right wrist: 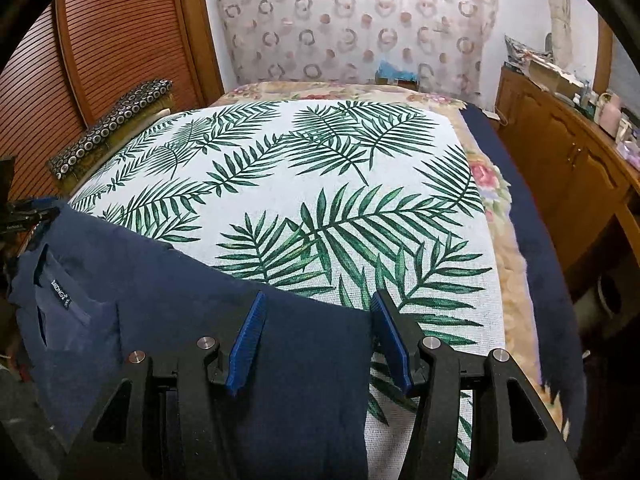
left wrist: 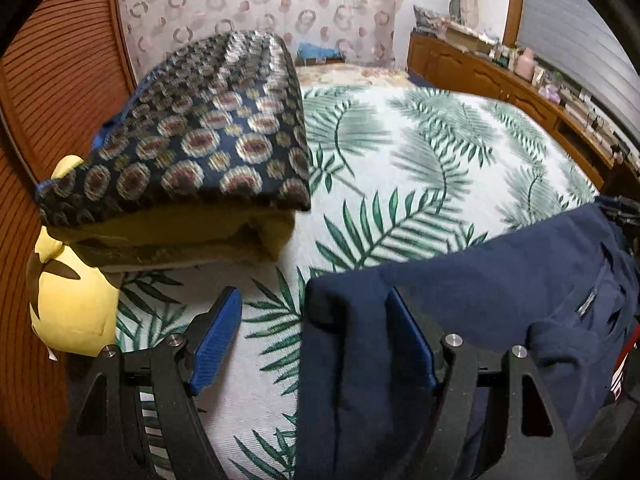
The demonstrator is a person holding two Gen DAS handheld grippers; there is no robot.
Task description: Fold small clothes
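Here the navy shirt (right wrist: 168, 320) bears a neck label (right wrist: 60, 291) (brand lettering blurred).

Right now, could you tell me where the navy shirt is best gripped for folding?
Grip the navy shirt at its two outer edges, approaching from the near side. Its cloth already lies between the open left tongs and right tongs.

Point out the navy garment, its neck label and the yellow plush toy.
navy garment (right wrist: 168, 312): right wrist view, flat front panel.
neck label (right wrist: 60, 292): right wrist view, middle of the printed tag.
yellow plush toy (left wrist: 68, 304): left wrist view, its rounded body.
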